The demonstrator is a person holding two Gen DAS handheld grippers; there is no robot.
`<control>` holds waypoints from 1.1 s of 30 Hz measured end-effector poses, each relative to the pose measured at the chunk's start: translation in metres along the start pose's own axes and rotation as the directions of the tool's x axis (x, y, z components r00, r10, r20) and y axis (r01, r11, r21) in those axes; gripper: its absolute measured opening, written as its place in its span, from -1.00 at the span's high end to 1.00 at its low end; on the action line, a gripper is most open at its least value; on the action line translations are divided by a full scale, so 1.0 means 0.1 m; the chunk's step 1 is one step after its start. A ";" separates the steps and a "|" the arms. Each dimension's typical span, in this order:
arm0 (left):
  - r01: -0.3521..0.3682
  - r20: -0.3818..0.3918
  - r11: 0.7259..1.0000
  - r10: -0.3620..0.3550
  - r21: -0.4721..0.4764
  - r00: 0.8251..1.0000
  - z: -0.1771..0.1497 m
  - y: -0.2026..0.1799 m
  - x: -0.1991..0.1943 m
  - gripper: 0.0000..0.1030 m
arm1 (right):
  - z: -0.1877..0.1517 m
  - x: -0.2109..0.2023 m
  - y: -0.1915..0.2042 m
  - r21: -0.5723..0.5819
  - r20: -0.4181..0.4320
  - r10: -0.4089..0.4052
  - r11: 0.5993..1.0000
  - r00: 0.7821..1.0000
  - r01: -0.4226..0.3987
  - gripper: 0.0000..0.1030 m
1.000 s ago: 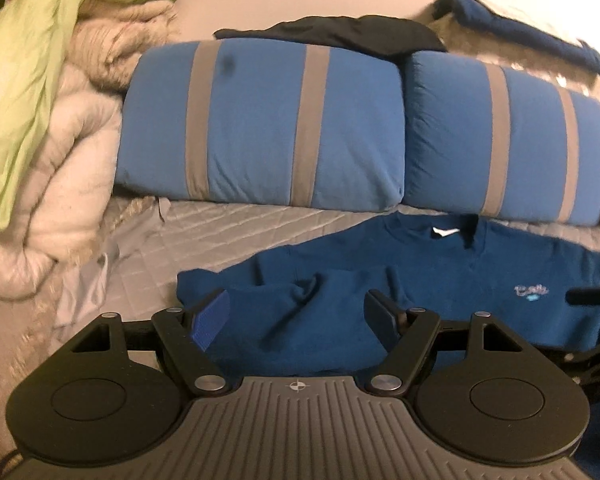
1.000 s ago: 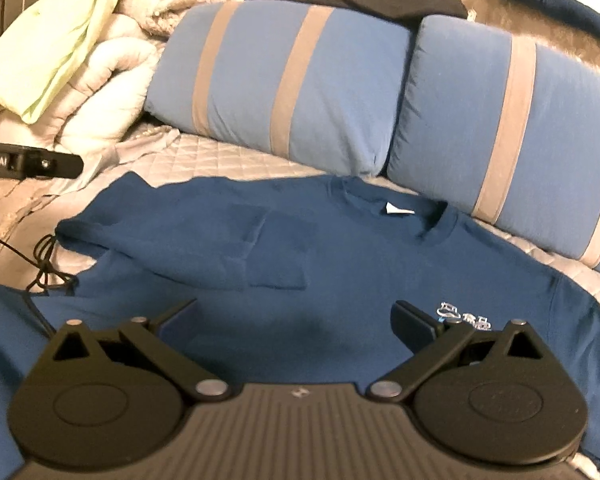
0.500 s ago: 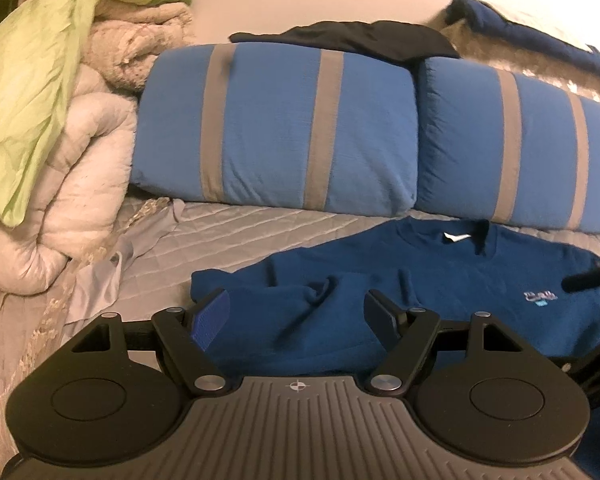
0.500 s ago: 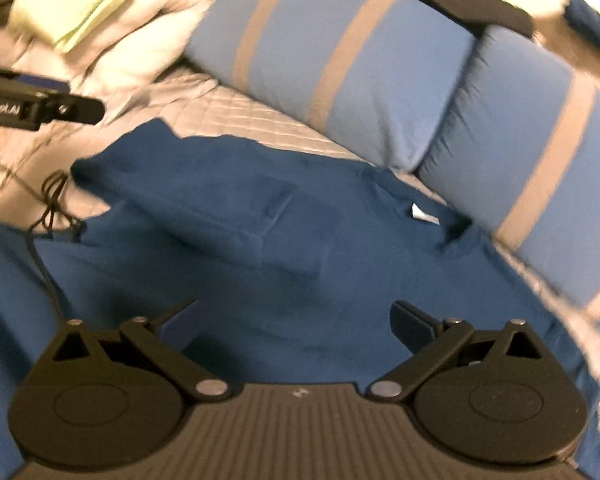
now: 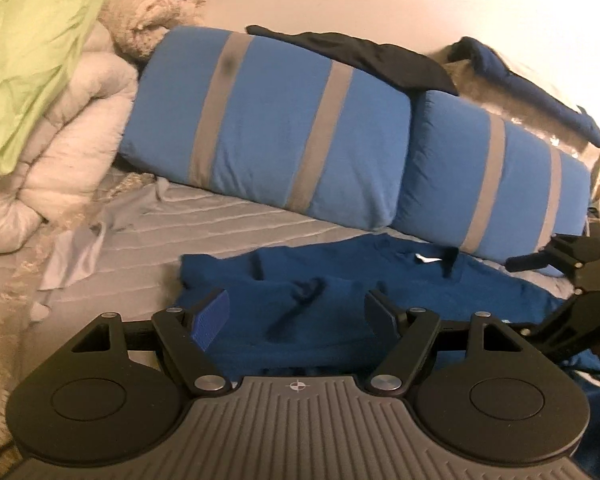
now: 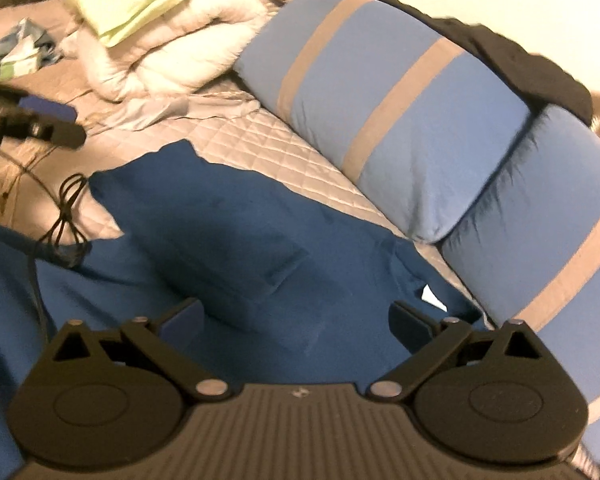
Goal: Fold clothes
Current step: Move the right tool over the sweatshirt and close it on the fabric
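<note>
A dark blue sweater (image 5: 340,280) lies flat on the quilted bed, neck label (image 5: 426,258) toward the pillows. One sleeve (image 6: 236,248) is folded in across its chest. My left gripper (image 5: 296,314) hovers over the sweater's sleeve end, open, with nothing between its blue pads. My right gripper (image 6: 298,314) hangs above the sweater's middle, near the collar label (image 6: 432,296), also open and empty. Each gripper shows in the other's view: the right gripper (image 5: 524,298) at the far right edge, the left gripper (image 6: 78,124) at the far left.
Two blue pillows with grey stripes (image 5: 276,132) line the back of the bed, a black garment (image 5: 372,60) draped on top. White duvets and a green cover (image 5: 40,60) pile up at the left. A black cable (image 6: 66,216) lies on the sweater's edge.
Both views have tilted as the hands rolled. The right gripper lifted and shifted toward the collar. The left gripper slid sideways. The sweater lies as before and both grippers stay open.
</note>
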State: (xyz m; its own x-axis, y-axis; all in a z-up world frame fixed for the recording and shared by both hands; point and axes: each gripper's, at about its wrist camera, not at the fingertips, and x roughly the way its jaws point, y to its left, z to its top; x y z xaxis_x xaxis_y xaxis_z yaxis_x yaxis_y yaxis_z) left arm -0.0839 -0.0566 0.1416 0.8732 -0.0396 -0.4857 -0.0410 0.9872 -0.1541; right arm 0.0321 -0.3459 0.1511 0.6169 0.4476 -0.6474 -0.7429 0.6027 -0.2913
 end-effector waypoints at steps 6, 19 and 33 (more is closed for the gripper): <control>-0.040 0.014 0.998 0.040 0.039 0.999 -0.02 0.25 0.10 -0.44 | -0.07 0.23 0.05 -0.073 -0.031 0.019 0.997 0.999 -0.022 -0.58; -0.099 -0.056 0.995 0.100 0.026 0.993 -0.13 0.48 0.35 -0.44 | -0.03 0.84 0.07 -0.023 -0.037 0.181 0.983 0.983 -0.182 -0.23; -0.132 -0.060 0.991 0.132 0.015 0.989 -0.15 0.63 0.37 -0.44 | 0.00 0.98 0.23 -0.092 -0.091 0.248 0.962 0.965 -0.256 0.91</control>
State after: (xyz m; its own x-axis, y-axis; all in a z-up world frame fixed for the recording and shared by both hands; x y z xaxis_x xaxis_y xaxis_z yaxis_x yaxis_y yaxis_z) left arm -0.0614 0.0014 0.1013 0.8293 0.0824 -0.5527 -0.1486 0.9860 -0.0760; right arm 0.0750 -0.2881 0.0810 0.3876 0.5211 -0.7604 -0.8965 0.4051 -0.1794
